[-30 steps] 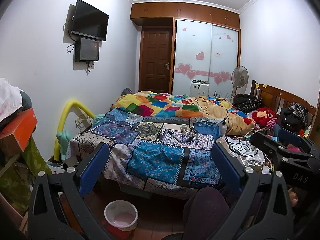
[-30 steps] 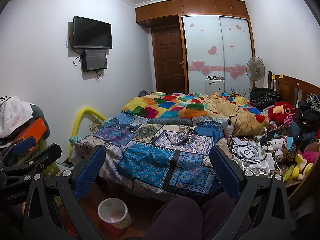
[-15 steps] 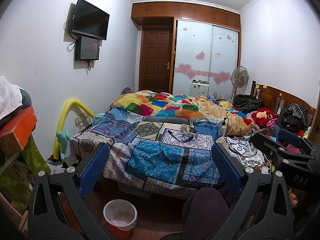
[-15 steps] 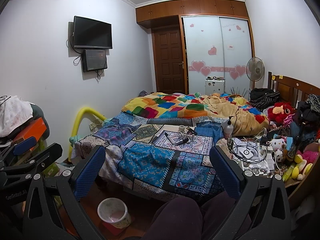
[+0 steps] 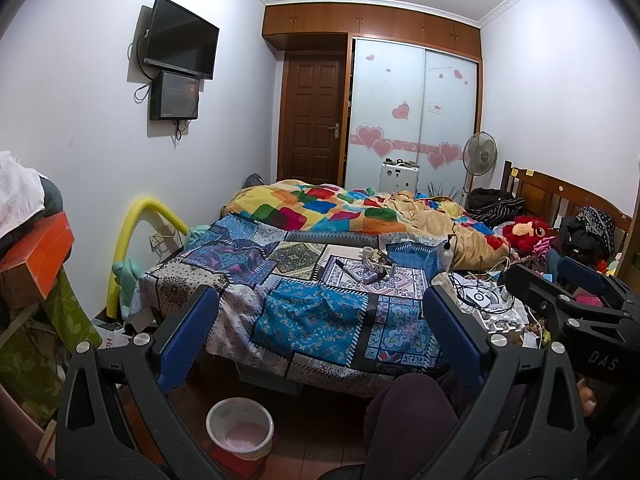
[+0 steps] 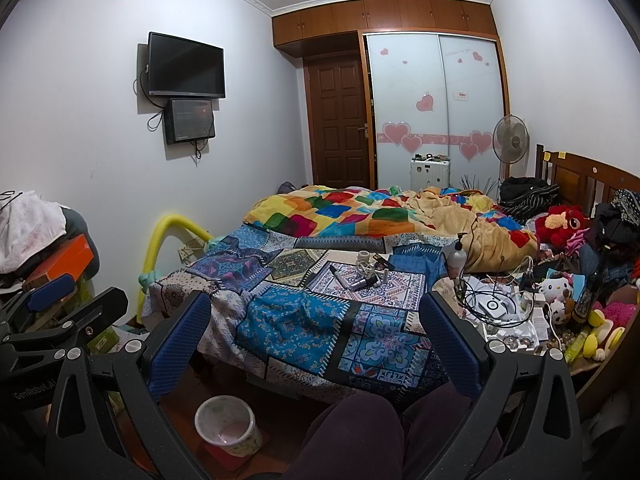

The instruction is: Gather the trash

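Since earlier, both hand-held grippers (image 5: pixel 320 336) unmoved

Your left gripper (image 5: pixel 320 336) is held level and points forward, with its two blue-padded fingers (image 5: pixel 186 336) spread wide apart and nothing between them. Your right gripper (image 6: pixel 314 340) has the same pose: level, the jaws wide apart, nothing held. The two grippers are side by side; each one shows at the edge of the other's view. Your legs (image 6: pixel 360 432) in dark trousers lie low between the fingers. Your right hand (image 5: pixel 586 396) shows only some fingertips under its gripper.
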Demonstrator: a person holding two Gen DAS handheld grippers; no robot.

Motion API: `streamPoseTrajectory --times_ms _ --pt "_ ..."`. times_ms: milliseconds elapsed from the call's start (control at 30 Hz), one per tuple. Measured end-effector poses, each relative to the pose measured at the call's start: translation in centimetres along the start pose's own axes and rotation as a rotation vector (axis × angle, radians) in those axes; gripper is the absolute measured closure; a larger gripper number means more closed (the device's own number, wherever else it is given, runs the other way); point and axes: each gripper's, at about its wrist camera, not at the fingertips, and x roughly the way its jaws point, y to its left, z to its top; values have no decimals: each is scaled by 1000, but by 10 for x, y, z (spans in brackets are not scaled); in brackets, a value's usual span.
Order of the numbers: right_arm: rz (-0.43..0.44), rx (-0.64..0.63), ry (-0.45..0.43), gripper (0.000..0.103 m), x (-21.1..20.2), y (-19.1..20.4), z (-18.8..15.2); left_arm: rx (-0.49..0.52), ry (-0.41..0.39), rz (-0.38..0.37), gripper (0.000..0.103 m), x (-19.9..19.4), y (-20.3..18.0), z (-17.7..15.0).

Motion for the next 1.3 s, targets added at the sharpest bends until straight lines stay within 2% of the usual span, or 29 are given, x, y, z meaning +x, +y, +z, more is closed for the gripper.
streamPoseTrajectory --times_ms 967,1100,1300 --pt "-3 1 6 0 4 -2 3 -11 4 4 0 1 -2 -2" --pt "-6 -8 13 0 9 -6 10 -18 10 10 0 10 0 0" --pt "-52 8 15 0 37 -33 24 -47 12 19 0 39 3 12"
